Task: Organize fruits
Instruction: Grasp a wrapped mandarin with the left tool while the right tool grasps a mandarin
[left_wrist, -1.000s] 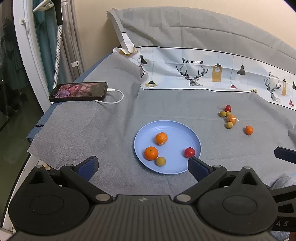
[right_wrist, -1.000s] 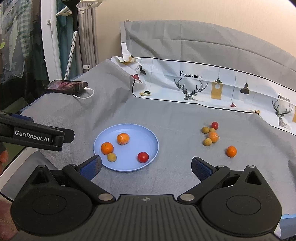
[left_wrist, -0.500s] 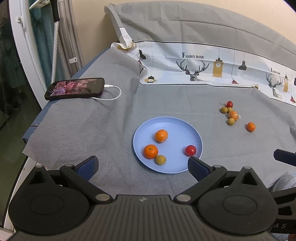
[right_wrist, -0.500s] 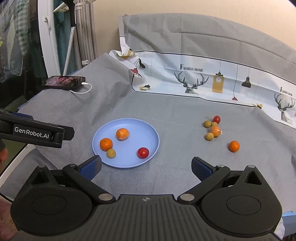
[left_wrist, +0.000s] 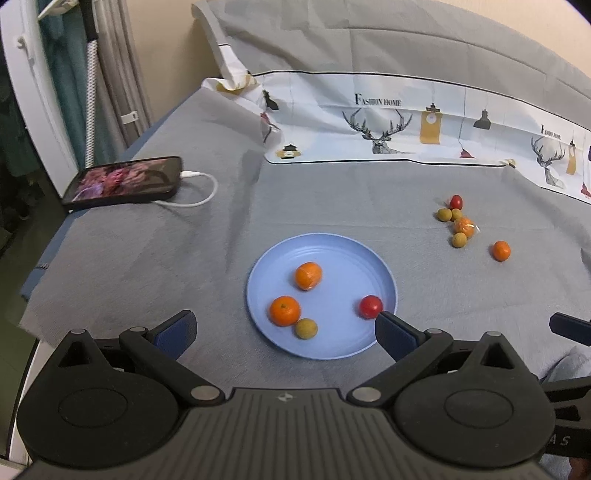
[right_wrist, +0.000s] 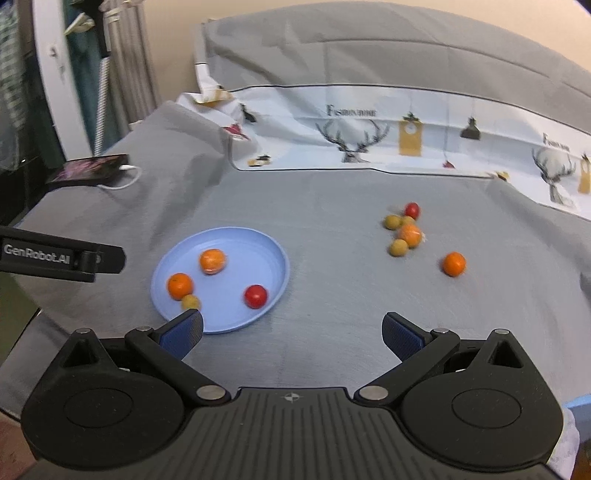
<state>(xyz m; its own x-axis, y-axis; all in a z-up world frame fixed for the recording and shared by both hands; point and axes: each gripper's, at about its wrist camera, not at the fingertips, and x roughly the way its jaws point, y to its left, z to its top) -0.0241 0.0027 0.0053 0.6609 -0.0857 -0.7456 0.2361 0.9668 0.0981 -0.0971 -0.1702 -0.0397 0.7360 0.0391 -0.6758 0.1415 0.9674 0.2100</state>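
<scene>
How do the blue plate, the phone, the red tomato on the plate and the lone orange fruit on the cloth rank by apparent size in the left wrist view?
1. blue plate
2. phone, though it lies farther off
3. lone orange fruit and red tomato: too alike to rank

My left tool (left_wrist: 284, 330) hangs in the air with its jaws spread wide, nothing between the blue pads (left_wrist: 392, 334). My right tool (right_wrist: 291, 332) is held the same way, jaws wide apart and empty, blue pads (right_wrist: 184, 331) angled inward. From my right tool, the left tool's black body (right_wrist: 61, 254) shows off to the left, level and apart from it. From my left tool, a dark edge of the right tool (left_wrist: 570, 328) shows off to the right.
</scene>
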